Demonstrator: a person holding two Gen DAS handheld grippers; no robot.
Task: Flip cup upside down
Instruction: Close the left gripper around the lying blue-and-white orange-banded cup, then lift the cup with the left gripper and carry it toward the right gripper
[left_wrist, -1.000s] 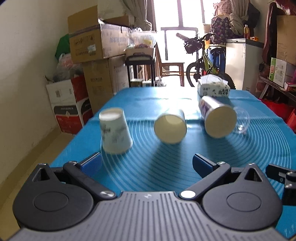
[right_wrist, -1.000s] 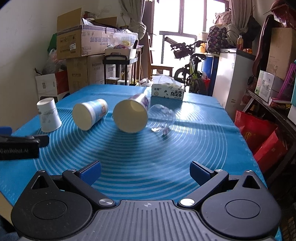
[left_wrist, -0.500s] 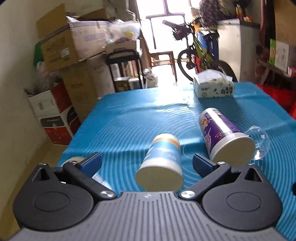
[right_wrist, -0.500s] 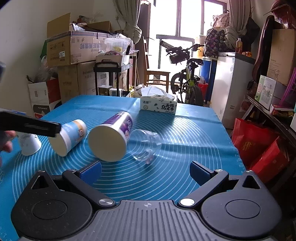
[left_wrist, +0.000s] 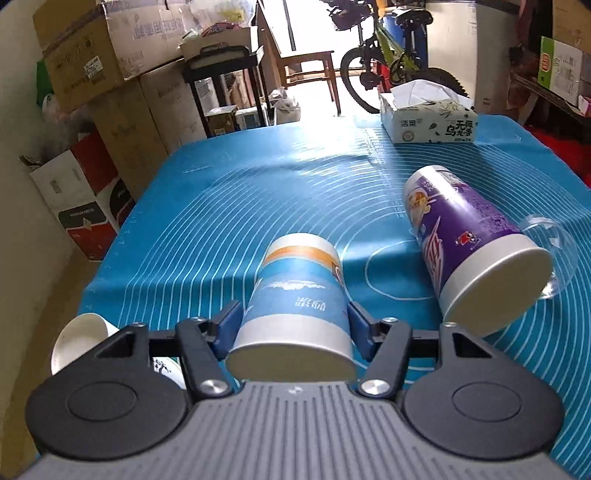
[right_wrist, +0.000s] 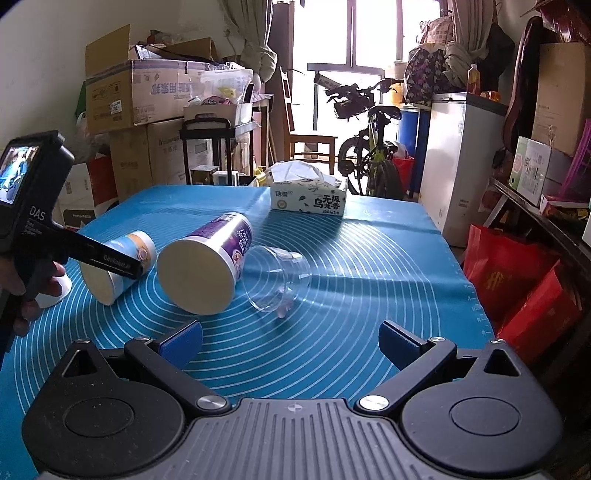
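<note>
A blue and white paper cup (left_wrist: 299, 299) lies on its side on the blue mat, mouth toward me. My left gripper (left_wrist: 293, 325) has its blue pads against both sides of the cup near the rim, shut on it; it also shows in the right wrist view (right_wrist: 118, 262). A purple cup (left_wrist: 469, 240) lies on its side to the right, with a clear plastic cup (right_wrist: 277, 280) beside it. A white paper cup (left_wrist: 79, 339) stands upside down at the left. My right gripper (right_wrist: 290, 341) is open and empty above the mat's near part.
A tissue box (right_wrist: 308, 197) sits at the far end of the table. Cardboard boxes (right_wrist: 140, 96) are stacked at the left, a bicycle (right_wrist: 369, 147) and a white cabinet (right_wrist: 461, 162) behind. Red bags (right_wrist: 517, 288) stand off the right table edge.
My left gripper moved forward and down over the blue and white cup and closed on its sides. The right gripper rose and drew back slightly, staying open.
</note>
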